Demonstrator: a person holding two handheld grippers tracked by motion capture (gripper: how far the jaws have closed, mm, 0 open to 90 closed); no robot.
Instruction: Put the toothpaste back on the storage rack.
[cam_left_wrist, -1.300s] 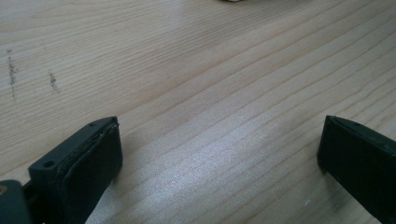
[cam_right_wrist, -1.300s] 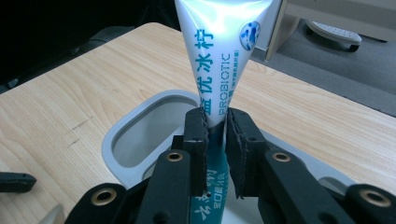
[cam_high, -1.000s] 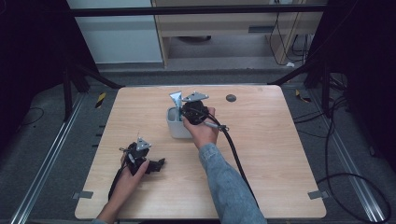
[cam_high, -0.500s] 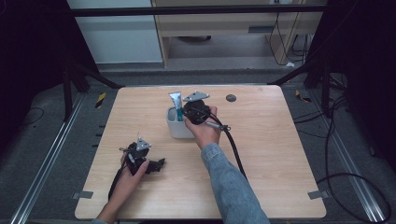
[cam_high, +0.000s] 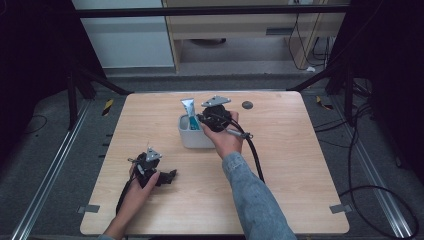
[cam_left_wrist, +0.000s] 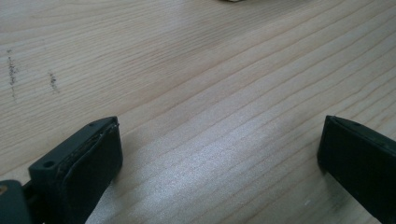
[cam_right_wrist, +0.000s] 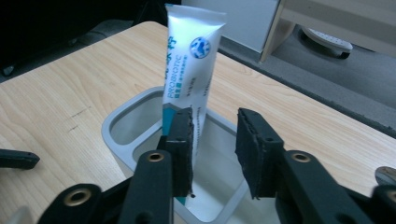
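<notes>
Overhead, the wooden surface (cam_high: 300, 165) carries a grey holder (cam_high: 192, 135) near its far middle, and a toothpaste tube (cam_high: 189, 107) stands upright in it, crimped end up. The right hand-held gripper (cam_high: 202, 120) sits right at the holder's rim, just beside the tube, with the person's right hand (cam_high: 225, 140) wrapped round its body and a black cable (cam_high: 255, 155) trailing back over the wood. Nearer the front left corner, the left hand-held gripper (cam_high: 167, 176) rests low on the surface in the left hand (cam_high: 142, 177), well apart from the holder. A small dark disc (cam_high: 247, 105) lies near the far edge.

From the left gripper view, the left hand-held gripper (cam_left_wrist: 219, 154) has its jaws spread wide with only bare wood grain between them.

From the right gripper view, the right hand-held gripper (cam_right_wrist: 215, 140) looks down into the holder (cam_right_wrist: 116, 126). The tube (cam_right_wrist: 189, 70) rises out of the holder's near compartment, tilted slightly, its lower part behind the left-hand jaw as seen here. The jaws have just been opening: they stand a little apart, a clear gap shows between the tube and the other jaw, and the pads no longer press on it.
</notes>
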